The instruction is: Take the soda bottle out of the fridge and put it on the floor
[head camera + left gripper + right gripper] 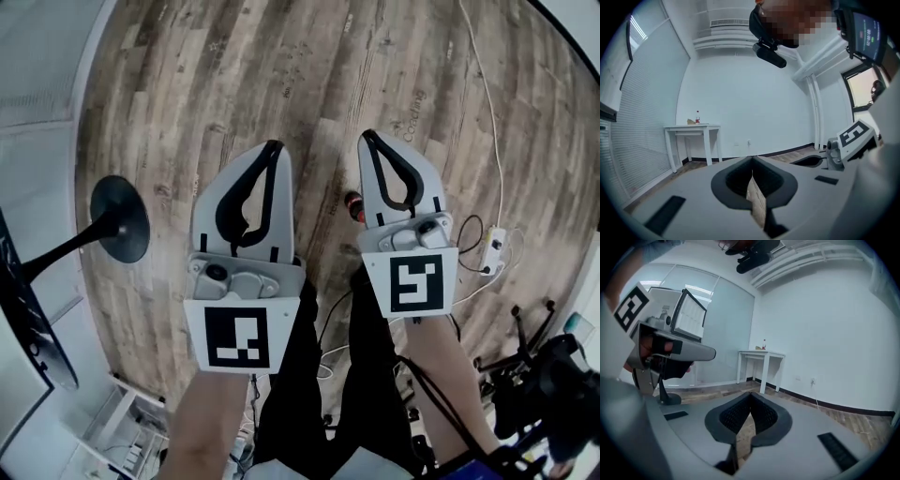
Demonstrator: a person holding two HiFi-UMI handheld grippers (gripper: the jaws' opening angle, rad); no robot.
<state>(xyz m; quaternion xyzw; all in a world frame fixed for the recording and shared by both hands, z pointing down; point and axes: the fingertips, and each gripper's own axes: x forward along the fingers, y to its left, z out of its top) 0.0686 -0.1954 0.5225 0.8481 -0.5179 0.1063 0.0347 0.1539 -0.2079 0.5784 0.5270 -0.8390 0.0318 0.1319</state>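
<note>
In the head view both grippers hang side by side above the wooden floor, pointing away from me. My left gripper (272,148) is shut with nothing between its fingertips. My right gripper (367,139) is also shut and empty. A small red-and-dark object (354,206), apparently the soda bottle seen from above, stands on the floor just left of the right gripper and partly hidden by it. In the left gripper view the jaws (752,161) meet tip to tip. In the right gripper view the jaws (750,395) meet too. No fridge is in view.
A black round stand base (122,217) sits on the floor at the left. A white cable (487,122) runs to a power strip (494,246) at the right, near a black tripod (525,356). A white table (693,129) with a small bottle (697,117) stands by the far wall.
</note>
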